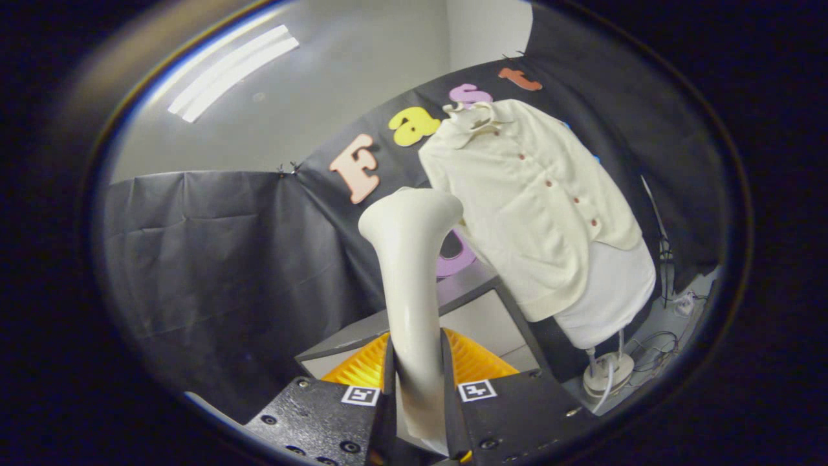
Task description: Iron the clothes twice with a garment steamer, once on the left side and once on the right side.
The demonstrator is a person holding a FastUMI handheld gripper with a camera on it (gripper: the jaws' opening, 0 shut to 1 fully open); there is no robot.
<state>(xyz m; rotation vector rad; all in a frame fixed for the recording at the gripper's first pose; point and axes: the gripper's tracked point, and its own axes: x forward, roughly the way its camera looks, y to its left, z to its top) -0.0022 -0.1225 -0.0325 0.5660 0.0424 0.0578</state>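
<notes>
My gripper [417, 362] is shut on the white handle of the garment steamer [411, 272], both fingers pressing its sides. The steamer rises straight ahead of the fingers and widens into a flat head at its top. Beyond it and to the right, a cream button-up shirt [537, 200] with small dark red buttons hangs on a white torso form [611, 291]. The steamer head is near the shirt's left side; I cannot tell whether it touches the cloth. The whole view is tilted.
The torso form stands on a thin pole with a round white base [608, 375]. A pale table [479, 323] with a dark rim lies under the steamer. Loose cables [666, 343] lie on the floor to the right. Black cloth walls close in behind.
</notes>
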